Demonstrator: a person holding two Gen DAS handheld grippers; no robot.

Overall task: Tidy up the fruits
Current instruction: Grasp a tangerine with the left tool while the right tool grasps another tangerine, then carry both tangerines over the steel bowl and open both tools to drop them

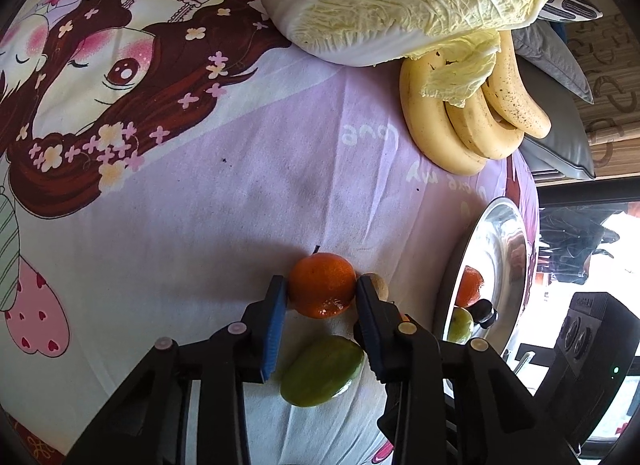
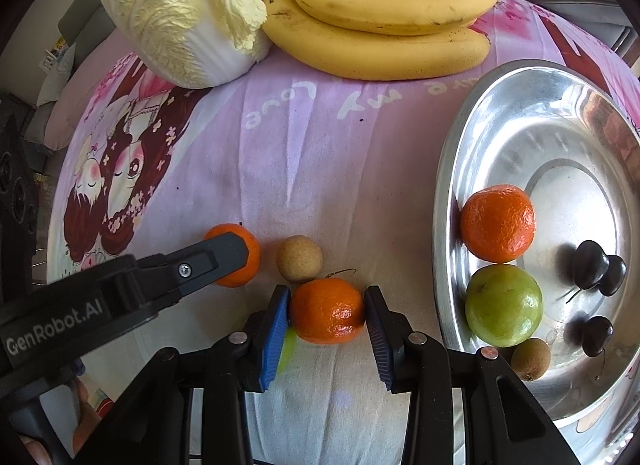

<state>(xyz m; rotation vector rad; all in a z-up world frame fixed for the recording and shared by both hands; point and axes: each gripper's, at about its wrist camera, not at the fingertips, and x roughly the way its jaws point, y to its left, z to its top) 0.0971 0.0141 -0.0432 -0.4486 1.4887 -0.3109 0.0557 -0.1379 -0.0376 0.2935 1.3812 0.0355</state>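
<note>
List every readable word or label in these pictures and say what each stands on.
"GenRobot.AI": white lettering on the black body of the left gripper, in the right wrist view.
"Love": white script, upside down, on the printed cloth.
"my": beside it on the cloth; the remaining script is too distorted to read.
Small lettering on the right gripper's body: too blurred.
</note>
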